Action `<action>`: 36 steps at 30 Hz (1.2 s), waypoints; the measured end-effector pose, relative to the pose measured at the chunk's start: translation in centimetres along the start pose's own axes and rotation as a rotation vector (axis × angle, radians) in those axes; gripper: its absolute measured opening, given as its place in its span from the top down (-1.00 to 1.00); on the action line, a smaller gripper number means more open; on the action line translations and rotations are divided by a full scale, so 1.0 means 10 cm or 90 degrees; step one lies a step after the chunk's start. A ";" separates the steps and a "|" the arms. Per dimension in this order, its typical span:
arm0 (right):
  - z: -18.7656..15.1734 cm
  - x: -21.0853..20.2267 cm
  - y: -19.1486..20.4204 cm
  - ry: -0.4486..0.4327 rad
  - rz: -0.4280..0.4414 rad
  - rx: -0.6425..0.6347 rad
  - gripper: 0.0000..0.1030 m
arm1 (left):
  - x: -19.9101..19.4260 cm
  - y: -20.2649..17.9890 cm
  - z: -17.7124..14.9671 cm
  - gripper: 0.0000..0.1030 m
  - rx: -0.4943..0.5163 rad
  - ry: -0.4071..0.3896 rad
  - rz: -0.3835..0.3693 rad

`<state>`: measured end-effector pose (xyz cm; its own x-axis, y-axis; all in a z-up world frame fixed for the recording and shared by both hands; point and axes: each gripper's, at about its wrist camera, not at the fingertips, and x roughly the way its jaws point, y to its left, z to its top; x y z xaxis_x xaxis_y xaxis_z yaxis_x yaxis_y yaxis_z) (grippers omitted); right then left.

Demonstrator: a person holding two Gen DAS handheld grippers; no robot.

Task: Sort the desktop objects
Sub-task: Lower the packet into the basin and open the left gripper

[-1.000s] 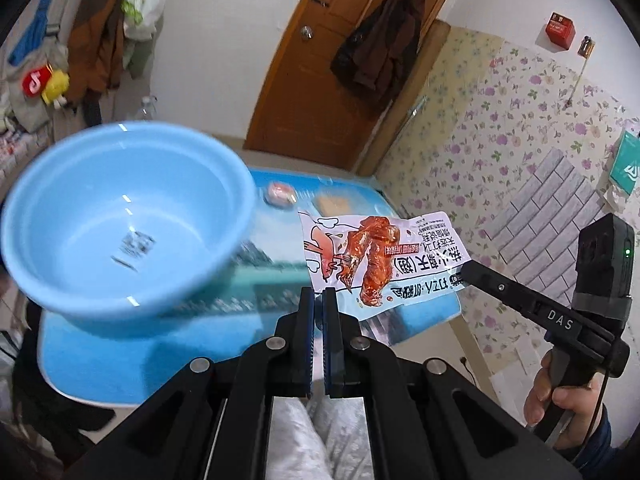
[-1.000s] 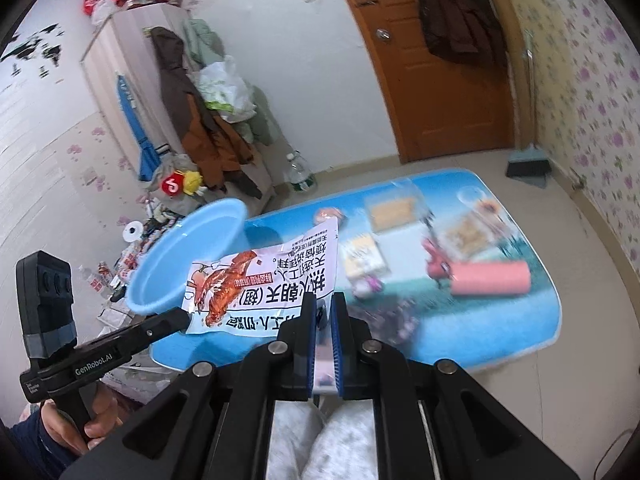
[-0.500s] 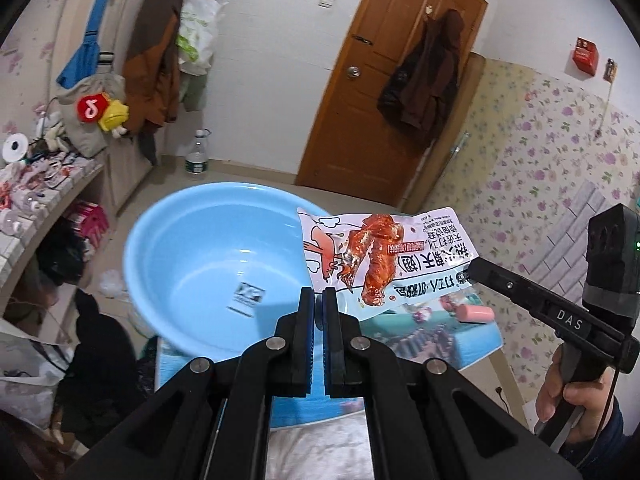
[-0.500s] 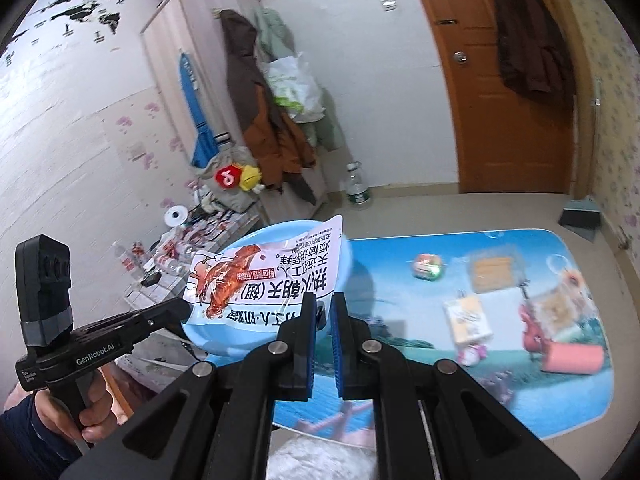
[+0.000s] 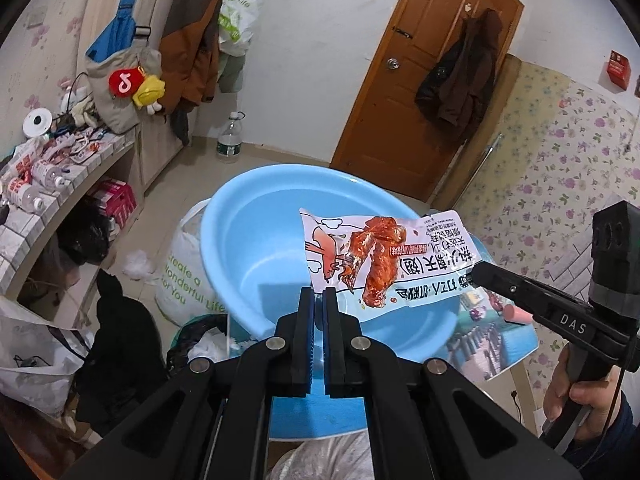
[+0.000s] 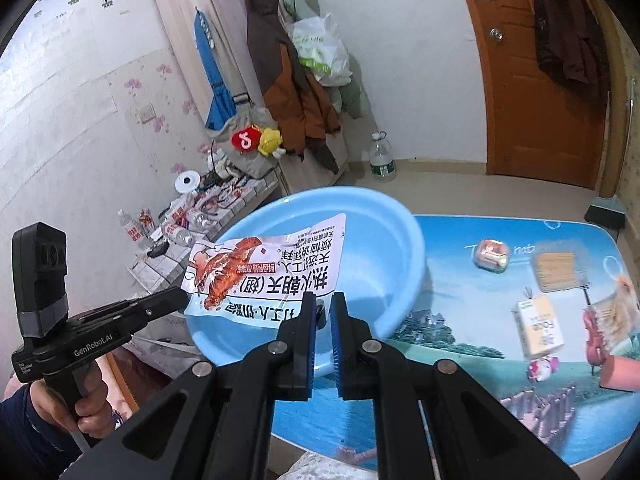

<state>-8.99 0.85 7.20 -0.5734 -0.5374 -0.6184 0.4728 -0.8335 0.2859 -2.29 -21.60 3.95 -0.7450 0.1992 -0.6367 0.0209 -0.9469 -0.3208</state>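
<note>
Above blue basin (image 5: pixel 256 240), left wrist view: left gripper (image 5: pixel 319 294) clenched on near corner of snack packet (image 5: pixel 384 260); right gripper (image 5: pixel 474 274) pinches far corner. Packet long axis runs across between them, face up.

Right wrist view: right gripper (image 6: pixel 323 304) clamped on packet (image 6: pixel 272 272) edge, left gripper (image 6: pixel 180 300) at opposite end, packet over basin (image 6: pixel 384 248) on table (image 6: pixel 460 320).

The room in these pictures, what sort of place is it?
Most likely a lived-in room at home: coats hang on a wooden door and a wardrobe, floral wallpaper covers a wall, and a blue basin sits on a small table.
</note>
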 end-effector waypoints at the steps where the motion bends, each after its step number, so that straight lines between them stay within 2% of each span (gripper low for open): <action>1: 0.01 0.04 -0.01 0.005 -0.001 0.000 0.84 | 0.02 0.01 0.01 0.95 -0.001 0.002 0.001; 9: 0.07 0.30 -0.04 0.026 -0.013 0.002 0.84 | 0.18 0.13 0.06 0.95 0.000 0.015 0.003; 13: 0.06 0.37 -0.04 0.036 -0.024 0.003 0.68 | 0.19 0.12 0.05 0.94 0.010 0.016 0.005; 22: 0.02 0.41 -0.04 0.043 -0.026 0.000 0.68 | 0.17 0.09 0.00 0.94 0.008 0.020 0.011; 23: 0.03 0.40 -0.05 0.043 -0.032 0.003 0.66 | 0.17 0.08 0.00 0.94 0.009 0.022 0.014; 24: 0.02 0.39 -0.06 0.043 -0.035 0.007 0.53 | 0.17 0.07 -0.01 0.94 0.008 0.023 0.016; 26: 0.02 0.37 -0.08 0.040 -0.035 0.015 0.42 | 0.17 0.07 0.00 0.94 0.011 0.023 0.017; 29: 0.01 0.35 -0.06 0.038 -0.036 0.007 0.42 | 0.16 0.04 0.00 0.94 0.016 0.022 0.020; 32: 0.01 0.33 -0.03 0.037 -0.035 0.003 0.42 | 0.14 0.03 -0.01 0.89 0.018 0.019 0.025; 34: 0.00 0.32 -0.01 0.037 -0.035 0.001 0.42 | 0.13 0.01 -0.02 0.72 0.021 0.017 0.032; 36: -0.01 0.31 -0.01 0.037 -0.034 0.000 0.42 | 0.11 -0.01 -0.03 0.65 0.025 0.016 0.034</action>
<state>-10.72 -0.74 5.26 -0.5577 -0.4838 -0.6745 0.4430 -0.8606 0.2511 -2.96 -21.26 3.08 -0.7269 0.1537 -0.6693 0.0343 -0.9653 -0.2588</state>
